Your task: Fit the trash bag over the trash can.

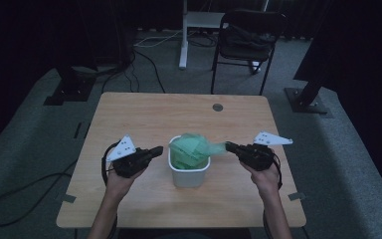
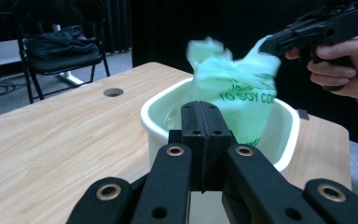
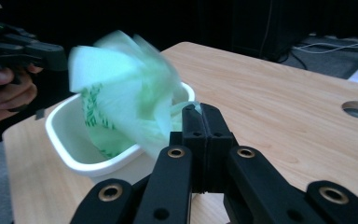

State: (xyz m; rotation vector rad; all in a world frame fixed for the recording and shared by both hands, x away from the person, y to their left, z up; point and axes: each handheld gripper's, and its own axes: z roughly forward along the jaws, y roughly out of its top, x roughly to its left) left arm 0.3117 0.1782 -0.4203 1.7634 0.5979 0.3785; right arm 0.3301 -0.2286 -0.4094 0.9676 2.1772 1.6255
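Observation:
A white bin (image 1: 189,177) stands mid-table with a pale green plastic bag (image 1: 191,147) bulging out of its top. My right gripper (image 1: 227,146) sits just right of the bin, shut on a corner of the bag and drawing it out toward the right. In the right gripper view a scrap of the bag (image 3: 126,98) is pinched at the tip of the closed jaws (image 3: 200,107), above the bin (image 3: 60,135). My left gripper (image 1: 158,149) hovers just left of the bin, shut and holding nothing. From the left gripper view its jaws (image 2: 200,105) point at the bin (image 2: 151,126) and bag (image 2: 235,93).
The wooden table (image 1: 144,114) has a round cable hole (image 1: 218,107) near its far edge. Behind it stand a black folding chair (image 1: 246,40) with dark cloth on the seat and a white desk leg (image 1: 183,35). Cables lie on the grey carpet.

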